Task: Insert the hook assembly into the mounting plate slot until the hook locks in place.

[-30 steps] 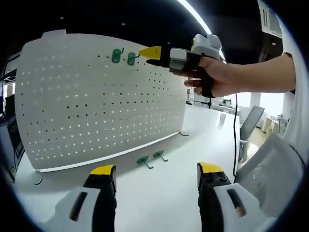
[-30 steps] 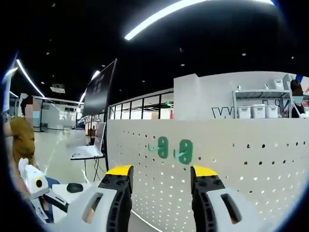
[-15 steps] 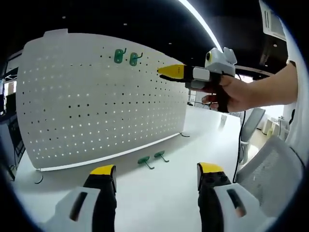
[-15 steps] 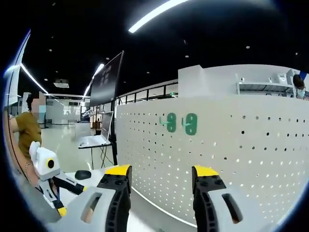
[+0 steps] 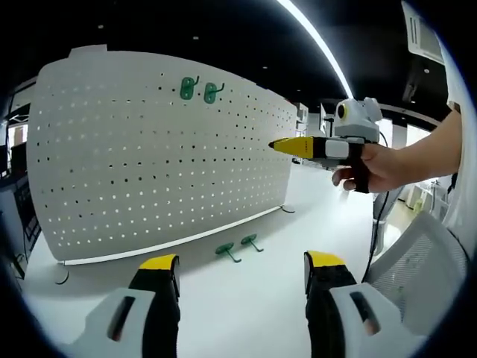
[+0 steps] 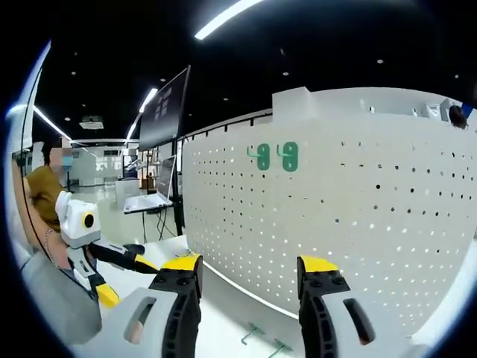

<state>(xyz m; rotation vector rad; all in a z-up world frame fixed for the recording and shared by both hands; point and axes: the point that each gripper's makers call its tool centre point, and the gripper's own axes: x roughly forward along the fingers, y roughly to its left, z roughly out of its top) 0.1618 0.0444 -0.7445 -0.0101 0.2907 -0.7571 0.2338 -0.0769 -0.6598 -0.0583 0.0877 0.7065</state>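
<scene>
The left gripper [image 5: 242, 272] hangs low over the white table [image 5: 246, 298] with its yellow-tipped jaws spread wide and nothing between them. The right gripper [image 6: 250, 272] is likewise open and empty; in the left gripper view it shows held in a hand [image 5: 373, 165] in the air in front of the pegboard [image 5: 149, 149], apart from it, its jaws seen side-on.

Two green hooks [image 5: 200, 89] sit side by side high on the pegboard — seated in its holes, also seen in the right gripper view [image 6: 276, 156]. Two more green hooks [image 5: 238, 246] lie on the table just before the board's foot.
</scene>
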